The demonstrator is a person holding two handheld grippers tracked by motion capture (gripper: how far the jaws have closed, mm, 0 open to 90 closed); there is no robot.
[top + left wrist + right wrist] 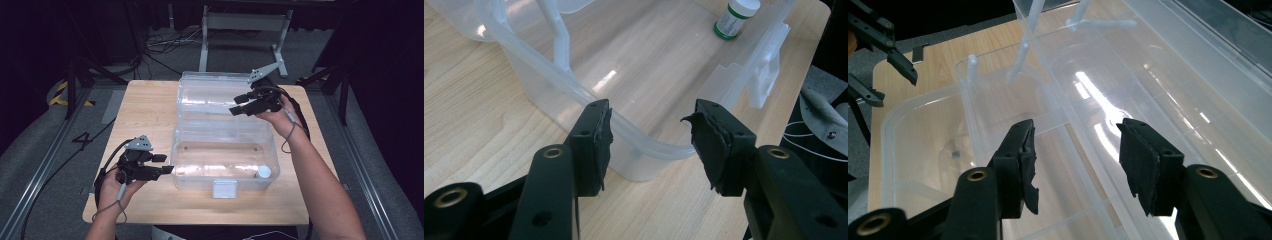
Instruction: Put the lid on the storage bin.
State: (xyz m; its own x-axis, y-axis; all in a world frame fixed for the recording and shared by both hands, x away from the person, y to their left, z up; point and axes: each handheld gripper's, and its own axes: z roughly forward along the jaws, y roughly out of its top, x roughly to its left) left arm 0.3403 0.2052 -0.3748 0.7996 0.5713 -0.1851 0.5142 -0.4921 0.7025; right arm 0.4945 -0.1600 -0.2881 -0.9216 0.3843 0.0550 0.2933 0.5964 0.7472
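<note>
Clear plastic bin lies open between two empty claws.
Left claw (167, 164), jaws wide, straddles the bin's (200, 177) left near corner, seemingly to steady it; right claw (239, 104), also wide, hovers over the flipped-back lid (200, 95) toward the tabletop's (145, 115) far edge; a pill bottle (263, 172) stands in the bin's right near corner.

The table (145, 107) is pale, light-brown wood grain; on it the storage box (225, 165) is clear, colourless plastic, its open lid (210, 95) equally clear; inside the box, the small bottle (735, 17) has a white cap, a white label and a green base; beside the box, the left gripper (166, 164) is black with a grey plate; above the lid, the right gripper (239, 104) is black too.
</note>
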